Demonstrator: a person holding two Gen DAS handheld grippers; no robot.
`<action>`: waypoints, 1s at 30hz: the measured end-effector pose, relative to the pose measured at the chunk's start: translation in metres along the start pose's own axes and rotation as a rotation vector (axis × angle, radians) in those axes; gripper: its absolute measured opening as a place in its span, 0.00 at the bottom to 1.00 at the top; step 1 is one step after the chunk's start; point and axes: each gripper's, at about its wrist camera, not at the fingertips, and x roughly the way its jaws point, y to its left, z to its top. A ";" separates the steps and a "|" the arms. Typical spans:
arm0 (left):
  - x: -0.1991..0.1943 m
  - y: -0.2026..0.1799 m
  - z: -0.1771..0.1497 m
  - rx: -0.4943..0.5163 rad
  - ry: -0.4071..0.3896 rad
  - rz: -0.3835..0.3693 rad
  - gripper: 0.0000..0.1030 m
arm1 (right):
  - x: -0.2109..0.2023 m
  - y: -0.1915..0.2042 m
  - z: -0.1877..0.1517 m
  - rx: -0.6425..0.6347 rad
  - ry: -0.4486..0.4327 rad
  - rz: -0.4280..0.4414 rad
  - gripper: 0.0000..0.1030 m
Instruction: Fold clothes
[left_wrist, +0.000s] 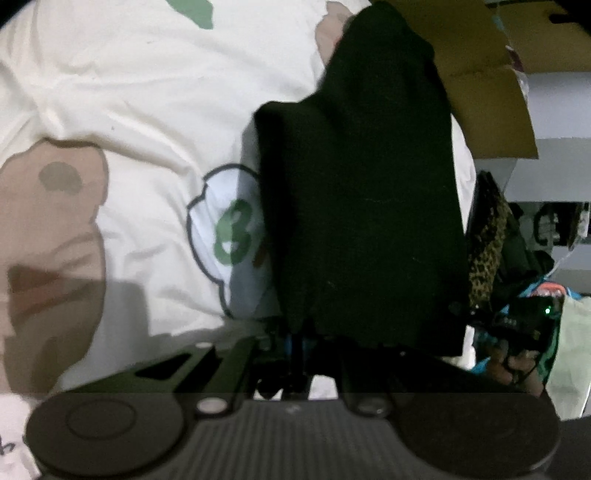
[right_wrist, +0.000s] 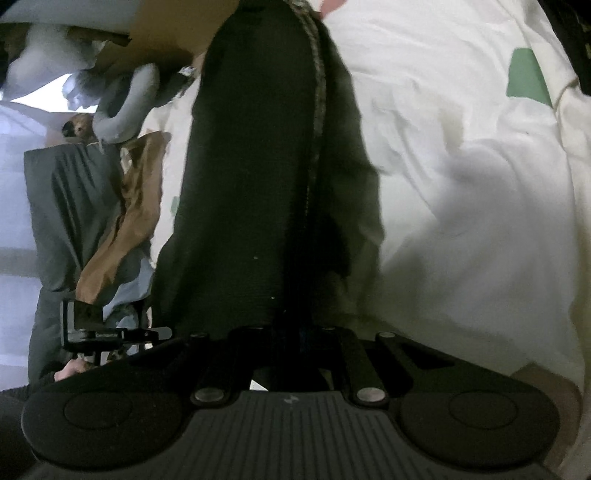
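The left tongs (left_wrist: 295, 343) are pressed together on the near edge of a black garment (left_wrist: 362, 206), which rises from their tips and stretches up and away across the middle of the left wrist view. The right tongs (right_wrist: 295, 336) are likewise pinched on the same black garment (right_wrist: 266, 177); in the right wrist view the cloth runs as a tall dark band from the tips toward the top of the frame, with a mottled seam or trim (right_wrist: 317, 110) down its length. The tips themselves are lost in dark cloth and shadow, so the exact spot of each pinch is hard to make out.

The garment hangs over a white bedsheet (left_wrist: 147, 110) printed with brown patches (left_wrist: 51, 236), green shapes and a green figure inside a cloud outline (left_wrist: 232, 236). The sheet is creased and fills most of the left wrist view's left side and the right wrist view's right side (right_wrist: 480, 184).

Beyond the bed, a brown cardboard piece (left_wrist: 487, 96) stands at upper right in the left wrist view, with a leopard-patterned cloth (left_wrist: 487, 243) below it. In the right wrist view a grey garment (right_wrist: 70, 206) and a tan cloth (right_wrist: 129, 221) lie at left.
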 end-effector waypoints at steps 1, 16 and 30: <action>-0.003 0.001 -0.001 -0.002 0.003 -0.002 0.04 | -0.003 0.003 -0.001 -0.004 0.002 0.000 0.03; -0.018 -0.015 -0.030 -0.004 0.094 -0.043 0.04 | -0.045 0.005 -0.040 0.016 0.064 0.016 0.03; -0.037 -0.020 -0.011 -0.024 -0.044 -0.102 0.04 | -0.055 -0.001 -0.031 0.068 -0.062 0.039 0.03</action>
